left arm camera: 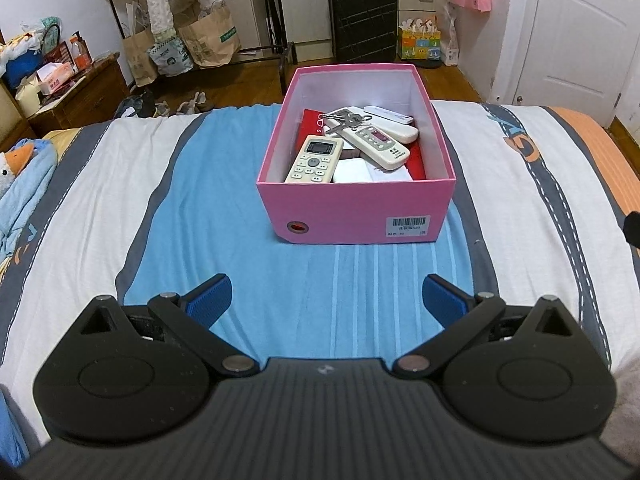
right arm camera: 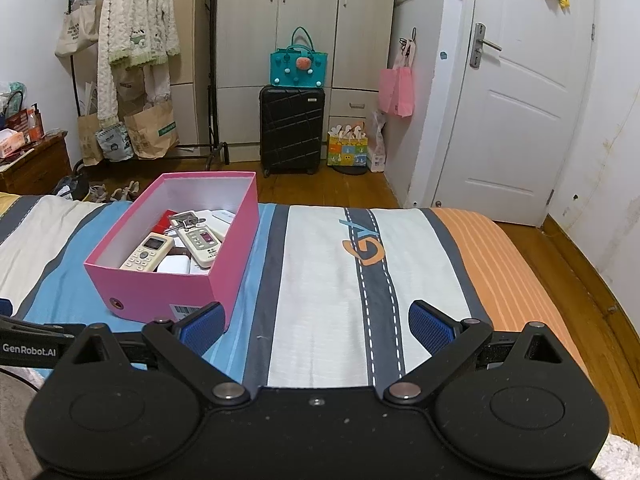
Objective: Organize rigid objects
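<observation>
A pink cardboard box (left arm camera: 356, 208) stands on the striped bedspread, straight ahead of my left gripper (left arm camera: 326, 300), which is open and holds nothing. Inside lie a cream remote (left arm camera: 315, 159), a larger white remote (left arm camera: 374, 140) with a bunch of keys (left arm camera: 347, 119) on top, a white flat case (left arm camera: 352, 170) and a red booklet (left arm camera: 310, 120). In the right wrist view the same pink box (right arm camera: 160, 292) sits at the left, with the cream remote (right arm camera: 147, 252) and white remote (right arm camera: 202, 242) visible. My right gripper (right arm camera: 316, 326) is open over the bedspread, beside the box.
The bedspread (left arm camera: 208, 208) has blue, white, grey and orange stripes (right arm camera: 480, 256). Beyond the bed's far edge are a black suitcase (right arm camera: 291, 130), a clothes rack with bags (right arm camera: 132, 60), a wooden side table (left arm camera: 76, 92) and a white door (right arm camera: 516, 120).
</observation>
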Tool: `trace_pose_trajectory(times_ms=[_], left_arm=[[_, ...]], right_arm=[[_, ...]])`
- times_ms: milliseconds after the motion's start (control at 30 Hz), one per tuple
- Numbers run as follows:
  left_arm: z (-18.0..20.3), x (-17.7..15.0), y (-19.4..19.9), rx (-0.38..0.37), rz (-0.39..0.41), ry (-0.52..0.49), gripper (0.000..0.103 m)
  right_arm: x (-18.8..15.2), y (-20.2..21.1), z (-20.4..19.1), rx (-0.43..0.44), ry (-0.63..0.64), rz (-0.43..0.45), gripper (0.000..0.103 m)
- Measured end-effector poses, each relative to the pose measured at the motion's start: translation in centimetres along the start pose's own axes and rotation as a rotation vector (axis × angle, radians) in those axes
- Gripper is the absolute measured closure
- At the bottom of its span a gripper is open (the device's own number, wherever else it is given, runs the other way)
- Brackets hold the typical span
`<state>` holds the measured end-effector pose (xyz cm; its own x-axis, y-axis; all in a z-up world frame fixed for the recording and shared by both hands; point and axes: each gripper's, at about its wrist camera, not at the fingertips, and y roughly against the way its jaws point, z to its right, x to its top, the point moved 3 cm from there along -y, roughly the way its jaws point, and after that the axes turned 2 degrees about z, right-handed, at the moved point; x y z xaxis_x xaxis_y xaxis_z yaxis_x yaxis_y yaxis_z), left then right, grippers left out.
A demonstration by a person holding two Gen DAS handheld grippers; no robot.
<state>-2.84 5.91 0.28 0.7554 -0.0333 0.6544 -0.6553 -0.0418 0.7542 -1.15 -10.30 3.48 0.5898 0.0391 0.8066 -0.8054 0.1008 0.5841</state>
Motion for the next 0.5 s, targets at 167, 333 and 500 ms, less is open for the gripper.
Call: trace_pose_trajectory(times_ms=[167,333,500], left_arm=[[-0.03,-0.06,-0.20,0.023,0.003,-0.003,0.000],[0.11,-0.02,-0.08,0.041,0.007,-0.021,0.000],[0.28,0.02,0.20,0.045,0.019,-0.032,0.000]], right_arm=[[0.03,-0.05,0.12,-0.001,0.001,-0.002,0.003],[0.01,-0.12,0.11,0.001,0.001,-0.003,0.003],[-0.03,-0.40,0.17,-0.003,0.006,-0.006,0.003]])
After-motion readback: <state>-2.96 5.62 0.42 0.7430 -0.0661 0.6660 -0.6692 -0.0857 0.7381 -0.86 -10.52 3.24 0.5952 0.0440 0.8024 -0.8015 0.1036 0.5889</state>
